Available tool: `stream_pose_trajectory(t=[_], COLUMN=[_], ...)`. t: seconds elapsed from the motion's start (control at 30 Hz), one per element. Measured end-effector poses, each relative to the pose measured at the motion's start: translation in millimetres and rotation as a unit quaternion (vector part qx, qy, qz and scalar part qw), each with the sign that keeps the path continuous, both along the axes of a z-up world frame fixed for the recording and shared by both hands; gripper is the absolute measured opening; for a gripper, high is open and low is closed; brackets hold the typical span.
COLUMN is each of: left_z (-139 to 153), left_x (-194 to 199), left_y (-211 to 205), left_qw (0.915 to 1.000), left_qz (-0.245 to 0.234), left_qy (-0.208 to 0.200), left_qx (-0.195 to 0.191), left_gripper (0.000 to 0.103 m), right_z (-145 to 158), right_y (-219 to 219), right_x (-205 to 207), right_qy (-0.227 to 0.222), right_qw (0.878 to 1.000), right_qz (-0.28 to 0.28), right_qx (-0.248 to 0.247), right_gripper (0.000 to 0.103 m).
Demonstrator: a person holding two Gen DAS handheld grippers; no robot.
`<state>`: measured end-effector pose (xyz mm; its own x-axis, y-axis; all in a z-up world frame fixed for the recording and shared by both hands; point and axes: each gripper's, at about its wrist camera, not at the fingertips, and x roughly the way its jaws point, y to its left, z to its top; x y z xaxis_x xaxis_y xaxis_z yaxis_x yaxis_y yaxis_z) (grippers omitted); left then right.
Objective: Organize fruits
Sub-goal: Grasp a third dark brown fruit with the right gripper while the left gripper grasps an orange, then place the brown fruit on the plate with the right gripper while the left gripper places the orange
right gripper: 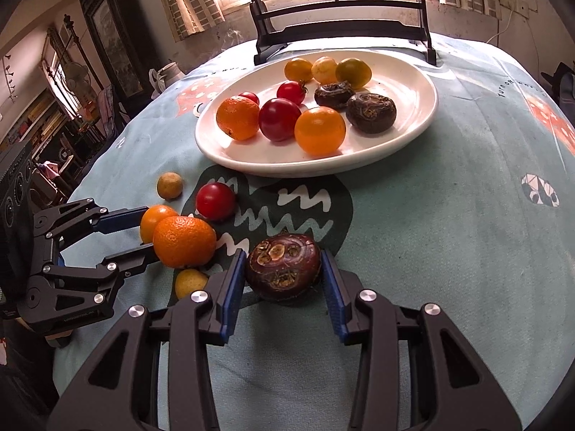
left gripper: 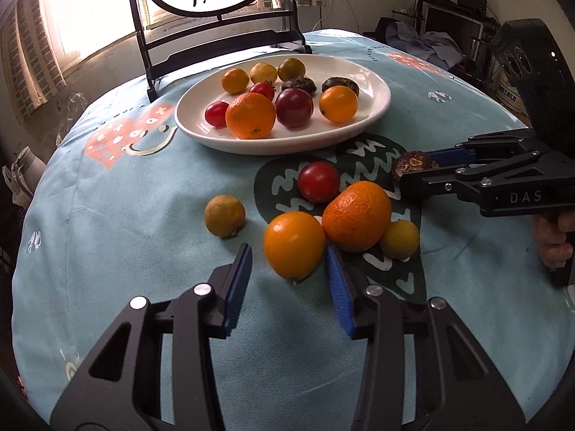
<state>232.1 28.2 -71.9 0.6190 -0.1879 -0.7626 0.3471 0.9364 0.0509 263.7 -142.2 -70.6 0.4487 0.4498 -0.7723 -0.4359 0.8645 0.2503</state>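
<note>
Pale-blue patterned cloth (left gripper: 125,215) covers the table where fruit is being sorted by a person holding a gripper in each hand. A white oval plate (left gripper: 373,107) sits toward the far edge of the surface, in front of a dark wooden stand (left gripper: 215,46). It already holds ten pieces: a mandarin, a smooth orange fruit, three red tomatoes, three small yellow-green fruits and two dark water chestnuts.

More fruit lies loose on the cloth between the plate and the near edge. The left gripper (left gripper: 289,249) points down at a smooth orange fruit (left gripper: 294,244), which sits between its blue pads (left gripper: 337,287). One pad lies against the peel and a sliver of cloth shows beside the other, so it cannot be told whether the claw is clamped or loose. Touching that fruit on the right is a dimpled mandarin (left gripper: 355,215), with a red tomato (left gripper: 318,182) just beyond it and a small yellow fruit (left gripper: 399,239) tucked against its right side. A tan fruit (left gripper: 224,215) lies apart, toward the left edge.

The right gripper (right gripper: 283,254) is clenched on a dark purple water chestnut (right gripper: 284,265), both pads pressing its sides. The chestnut sits low over the cloth's dark patterned patch, right of the mandarin cluster. From the left wrist view, a hand (left gripper: 553,240) is seen wrapped around that gripper's handle near the right edge.
</note>
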Motion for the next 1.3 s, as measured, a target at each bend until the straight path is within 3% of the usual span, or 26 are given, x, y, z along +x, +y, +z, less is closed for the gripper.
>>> stream_pose_trajectory(t=[0.2, 0.33, 0.73, 0.83, 0.97, 1.07, 1.3], left_z=[1, 0, 3, 14, 32, 44, 65], left_x=[10, 12, 6, 0, -3, 5, 55], left_y=[-2, -5, -5, 2, 14, 17, 17], left_qw=[0.9999, 0.9999, 0.9997, 0.9991, 0.9948, 0.9931, 0.988], left_qz=[0.013, 0.012, 0.022, 0.028, 0.043, 0.056, 0.088], left_qy=[-0.003, 0.002, -0.004, -0.017, -0.027, -0.035, -0.037], left_qx=[-0.003, -0.009, -0.006, -0.028, -0.089, -0.097, -0.121], left_gripper=[0.043, 0.036, 0.036, 0.036, 0.036, 0.036, 0.036], right_z=[1, 3, 9, 17, 24, 30, 54], right_y=[1, 1, 0, 1, 0, -2, -11], right_x=[-2, -3, -6, -11, -12, -7, 20], right_qy=[-0.002, -0.005, -0.011, -0.024, -0.027, -0.014, -0.086], right_qw=[1.0, 1.0, 1.0, 0.999, 0.995, 0.99, 0.986], right_qz=[0.004, 0.005, 0.012, 0.024, 0.043, 0.06, -0.003], right_qx=[0.0, -0.001, 0.022, 0.042, 0.081, 0.127, 0.142], right_gripper=[0.042, 0.042, 0.042, 0.042, 0.042, 0.042, 0.042])
